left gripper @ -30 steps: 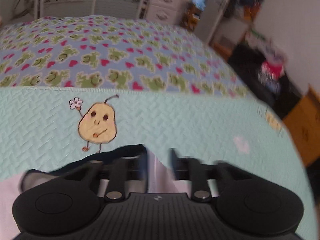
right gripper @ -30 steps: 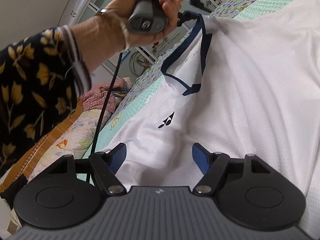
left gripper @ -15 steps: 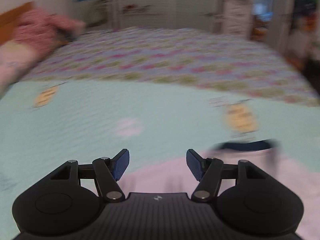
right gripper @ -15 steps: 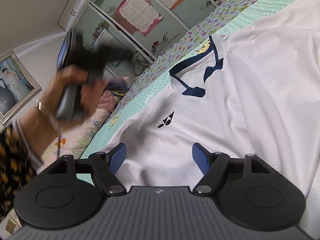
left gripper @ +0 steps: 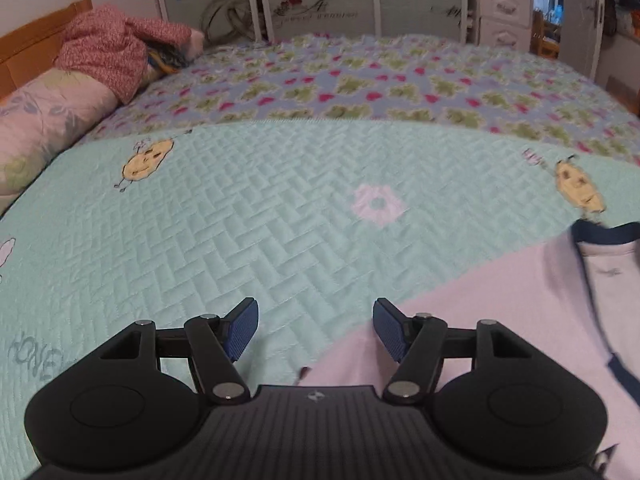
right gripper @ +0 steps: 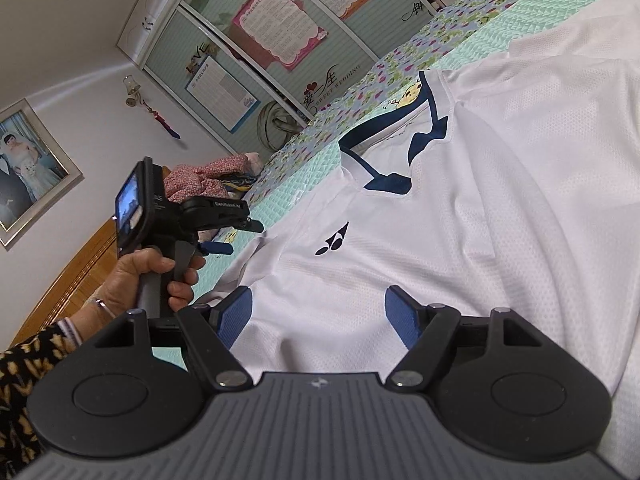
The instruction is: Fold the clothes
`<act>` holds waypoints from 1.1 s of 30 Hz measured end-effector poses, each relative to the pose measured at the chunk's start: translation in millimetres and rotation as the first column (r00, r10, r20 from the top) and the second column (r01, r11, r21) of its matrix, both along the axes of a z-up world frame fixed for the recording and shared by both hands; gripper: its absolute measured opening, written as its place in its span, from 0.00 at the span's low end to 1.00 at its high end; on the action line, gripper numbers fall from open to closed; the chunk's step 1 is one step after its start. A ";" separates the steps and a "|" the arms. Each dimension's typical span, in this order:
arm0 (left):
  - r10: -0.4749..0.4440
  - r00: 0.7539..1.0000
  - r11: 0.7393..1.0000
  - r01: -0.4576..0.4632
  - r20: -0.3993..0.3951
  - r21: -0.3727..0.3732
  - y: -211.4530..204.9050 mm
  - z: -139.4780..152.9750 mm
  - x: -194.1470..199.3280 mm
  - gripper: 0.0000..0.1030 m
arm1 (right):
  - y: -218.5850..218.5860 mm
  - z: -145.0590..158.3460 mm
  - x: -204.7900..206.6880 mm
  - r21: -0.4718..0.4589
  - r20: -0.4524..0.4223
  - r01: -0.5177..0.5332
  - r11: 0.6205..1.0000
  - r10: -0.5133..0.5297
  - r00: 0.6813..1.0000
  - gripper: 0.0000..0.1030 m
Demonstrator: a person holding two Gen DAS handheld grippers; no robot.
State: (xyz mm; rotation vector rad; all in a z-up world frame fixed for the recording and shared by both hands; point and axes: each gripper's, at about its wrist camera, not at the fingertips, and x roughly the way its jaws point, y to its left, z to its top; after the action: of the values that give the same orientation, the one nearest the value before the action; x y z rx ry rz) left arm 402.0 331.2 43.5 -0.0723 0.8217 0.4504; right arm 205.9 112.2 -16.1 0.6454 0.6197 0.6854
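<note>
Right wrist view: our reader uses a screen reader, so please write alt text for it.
A white polo shirt with a navy collar lies spread on a mint quilt, the open right gripper over it. At left, a hand holds the left gripper.

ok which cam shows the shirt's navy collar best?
Right wrist view: the whole collar of the white shirt lies sharp and unobstructed, placket included. Left wrist view catches only a blurred piece of it at the right edge.
</note>
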 end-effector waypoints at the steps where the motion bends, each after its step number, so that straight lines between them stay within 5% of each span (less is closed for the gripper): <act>1: 0.005 1.000 1.000 -0.005 -0.007 -0.022 5.4 -3.5 -0.4 0.64 | -0.1 0.1 -0.3 0.000 0.000 0.000 1.000 0.000 1.000 0.72; 12: -0.113 0.994 0.960 0.107 -0.007 -0.258 12.8 -17.0 -17.0 0.61 | 1.0 0.2 -0.4 -0.002 0.000 0.002 1.000 -0.002 1.000 0.72; 14: -0.145 0.988 0.976 0.133 -0.059 -0.173 -0.2 -18.6 -16.3 0.37 | 1.2 0.2 -0.4 -0.003 0.000 0.002 1.000 -0.002 1.000 0.72; 15: -0.175 0.982 0.978 0.165 -0.070 -0.130 -8.5 -18.1 -16.6 0.11 | 1.3 0.2 -0.3 -0.003 0.000 0.002 1.000 -0.002 1.000 0.72; 16: -0.195 0.978 0.976 0.185 -0.077 -0.118 -13.9 -17.5 -16.9 0.03 | 1.2 0.1 -0.4 -0.002 0.000 0.002 1.000 -0.002 1.000 0.72; 17: -0.193 0.977 0.979 0.185 -0.088 -0.091 -19.2 -15.2 -15.4 0.03 | 1.3 -0.1 -0.3 -0.001 0.000 0.003 1.000 -0.003 1.000 0.72; 19: -0.124 0.985 0.984 0.137 -0.117 0.112 -25.5 -6.4 -5.5 0.03 | 1.4 -0.2 -0.3 -0.001 0.001 0.003 1.000 -0.003 1.000 0.72; 21: -0.048 0.990 0.945 0.087 -0.130 0.315 -31.6 2.5 4.6 0.03 | 1.7 -0.3 -0.2 -0.002 0.002 0.003 1.000 -0.003 1.000 0.72; 22: 0.007 0.992 0.933 0.039 -0.125 0.358 -24.9 5.6 12.8 0.01 | 2.3 -0.2 0.0 -0.003 0.003 0.001 1.000 -0.001 1.000 0.72; 26: 0.017 0.993 0.954 0.019 -0.117 0.299 -8.8 2.1 31.4 0.01 | 3.2 -0.6 0.8 -0.003 0.003 0.001 1.000 -0.001 1.000 0.72; 29: 0.058 0.997 0.939 -0.037 -0.050 0.341 -12.4 1.6 21.7 0.07 | 2.7 -0.9 1.0 0.001 0.003 0.001 1.000 -0.001 1.000 0.72; 30: 0.078 0.997 0.935 -0.065 -0.023 0.349 -12.4 2.5 16.2 0.14 | 2.5 -1.0 1.0 0.004 0.003 0.001 1.000 -0.001 1.000 0.72; 33: 0.214 0.973 0.946 -0.230 0.090 0.229 6.4 16.5 -23.1 0.61 | 1.8 -1.2 1.6 0.010 0.000 0.000 1.000 0.000 1.000 0.72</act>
State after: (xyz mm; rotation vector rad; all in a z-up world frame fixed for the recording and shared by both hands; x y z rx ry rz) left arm 378.9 337.6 60.0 0.0436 0.6940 0.7537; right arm 207.5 113.9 -17.3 0.6545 0.6168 0.6889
